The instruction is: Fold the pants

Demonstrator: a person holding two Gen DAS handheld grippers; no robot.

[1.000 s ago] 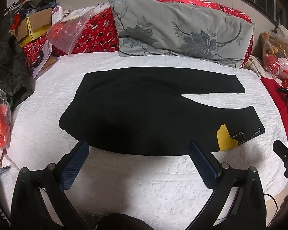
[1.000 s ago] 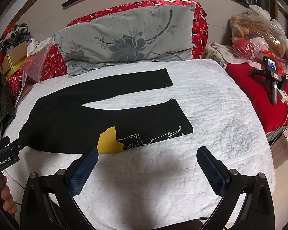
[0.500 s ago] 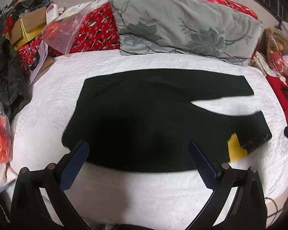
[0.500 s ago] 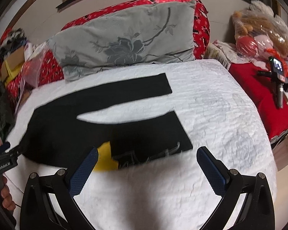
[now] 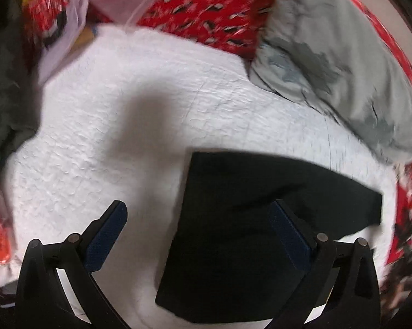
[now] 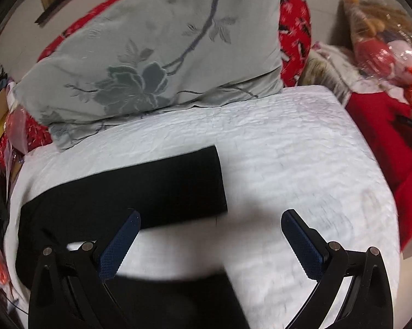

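Note:
Black pants (image 5: 241, 235) lie flat on a white quilted bed (image 5: 140, 126). In the left wrist view their waist end fills the lower right, and my left gripper (image 5: 197, 233) hovers open over the waist's left edge, one finger above the quilt, the other above the cloth. In the right wrist view the far leg (image 6: 156, 192) ends in a square hem, and the near leg (image 6: 178, 298) shows at the bottom. My right gripper (image 6: 210, 242) is open above the gap between the two leg ends, holding nothing. The frames are blurred.
A grey flowered pillow (image 6: 156, 54) leans on a red patterned headboard (image 6: 293, 27) at the back. Bagged toys (image 6: 384, 41) and red cloth (image 6: 384, 137) lie to the right. Dark clothes (image 5: 5, 96), boxes and plastic bags crowd the left side.
Both grippers have moved forward and down toward the pants, the left swinging toward the waist end and the right toward the leg ends. Both stay open. The pants have not moved.

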